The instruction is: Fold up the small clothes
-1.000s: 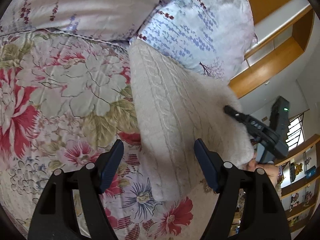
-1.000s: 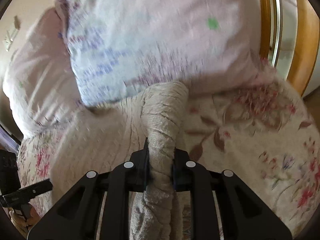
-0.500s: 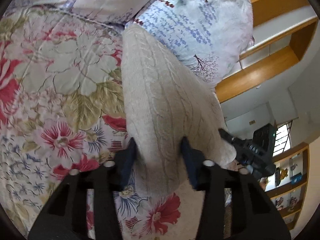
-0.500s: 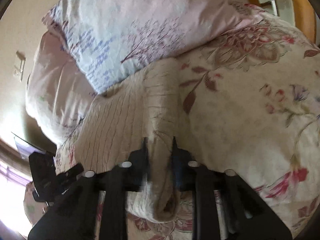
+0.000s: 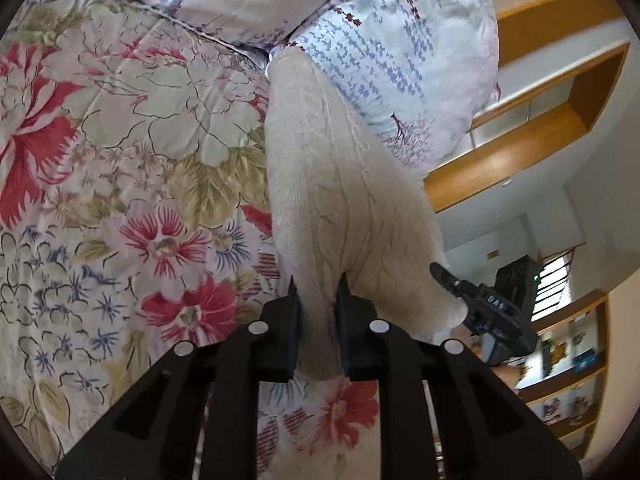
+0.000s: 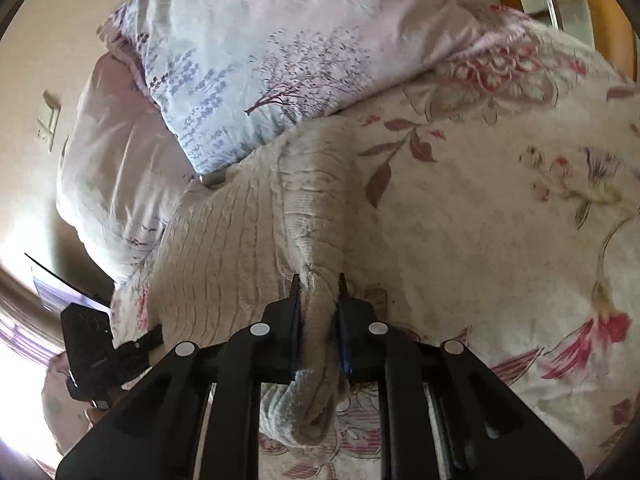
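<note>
Now the cream knit garment (image 5: 320, 184) lies on the floral bedspread (image 5: 120, 152) against the pillow (image 5: 400, 60), one edge pinched as the left hand-held gripper (image 5: 318, 300) closes, another bunched between the closing right hand-held gripper (image 6: 318, 300).

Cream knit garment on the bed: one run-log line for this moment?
cream knit garment on floral quilt | left gripper closing on it | right gripper closing on bunched edge

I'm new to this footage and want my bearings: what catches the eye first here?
A cream cable-knit garment lies on the floral bedspread, its far end against a blue-and-lilac printed pillow. Both tongs pinch its near edge: the left tongs, closing, grip bunched knit, and the right tongs clamp a rolled fold.
</note>
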### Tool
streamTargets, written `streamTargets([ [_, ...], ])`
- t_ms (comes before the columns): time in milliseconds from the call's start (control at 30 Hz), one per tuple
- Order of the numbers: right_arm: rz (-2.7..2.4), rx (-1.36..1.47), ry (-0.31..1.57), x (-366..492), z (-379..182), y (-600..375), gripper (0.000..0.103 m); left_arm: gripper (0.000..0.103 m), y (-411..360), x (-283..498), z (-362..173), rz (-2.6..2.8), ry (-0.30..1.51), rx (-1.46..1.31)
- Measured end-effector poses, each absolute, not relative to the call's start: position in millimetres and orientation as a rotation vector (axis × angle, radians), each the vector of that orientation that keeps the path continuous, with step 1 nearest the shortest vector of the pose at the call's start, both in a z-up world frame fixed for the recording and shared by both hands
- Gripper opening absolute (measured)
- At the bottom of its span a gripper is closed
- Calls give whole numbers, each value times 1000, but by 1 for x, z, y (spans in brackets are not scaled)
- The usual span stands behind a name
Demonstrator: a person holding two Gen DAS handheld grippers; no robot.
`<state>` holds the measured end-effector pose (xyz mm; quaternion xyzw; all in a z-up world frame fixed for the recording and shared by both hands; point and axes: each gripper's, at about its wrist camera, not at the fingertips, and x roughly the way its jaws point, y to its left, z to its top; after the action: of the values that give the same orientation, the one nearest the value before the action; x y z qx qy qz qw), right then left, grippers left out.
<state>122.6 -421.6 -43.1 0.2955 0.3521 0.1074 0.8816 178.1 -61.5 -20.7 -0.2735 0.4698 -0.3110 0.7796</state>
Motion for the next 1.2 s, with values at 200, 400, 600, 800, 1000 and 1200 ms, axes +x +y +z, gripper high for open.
streamTargets([
  [200,247,674,725,125,-25,-431,48,34,-59,181,-10,-652,1024,-585],
  [400,200,747,699,163,-11,-448,57,59,-55,200,4,-601,1012,-618],
  [600,162,601,703,196,-7,-427,10,60,-63,218,2,-582,1033,-622],
  [800,56,573,732,209,-19,-434,9,60,-73,223,-2,-599,1031,-614],
  [1000,44,588,782,212,-28,-435,12,66,-74,226,-10,-597,1041,-637],
  [1200,157,722,746,181,-19,-452,77,69,-58,229,1,-622,1002,-691],
])
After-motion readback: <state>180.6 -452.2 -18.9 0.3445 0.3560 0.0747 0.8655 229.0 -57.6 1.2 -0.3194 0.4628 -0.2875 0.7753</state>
